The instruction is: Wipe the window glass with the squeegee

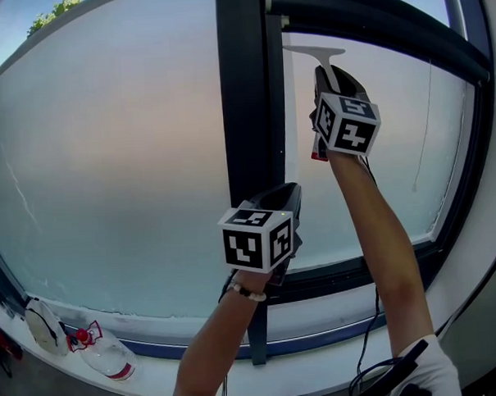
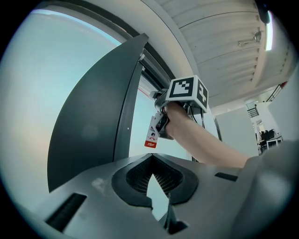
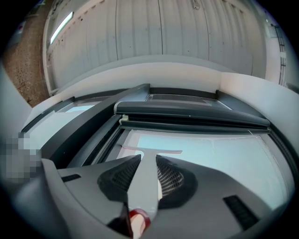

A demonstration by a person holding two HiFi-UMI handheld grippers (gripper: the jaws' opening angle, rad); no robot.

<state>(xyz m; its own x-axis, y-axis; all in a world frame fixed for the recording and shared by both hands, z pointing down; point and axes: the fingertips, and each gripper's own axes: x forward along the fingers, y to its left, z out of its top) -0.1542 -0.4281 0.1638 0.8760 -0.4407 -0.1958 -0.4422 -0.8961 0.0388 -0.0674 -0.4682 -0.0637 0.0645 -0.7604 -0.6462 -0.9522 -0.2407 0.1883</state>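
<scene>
Your right gripper is clamped on the squeegee handle, arm stretched high. The blade lies on the window glass just under the top frame, beside the dark mullion. Your left gripper hangs lower, before that mullion, jaws pinched together on nothing.

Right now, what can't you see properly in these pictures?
Head view: most of the squeegee handle is hidden by the right gripper.
Head view: the bottle label is too small to read.
Left gripper view: print on the tag is too small.
No view shows whether the blade touches the glass.
</scene>
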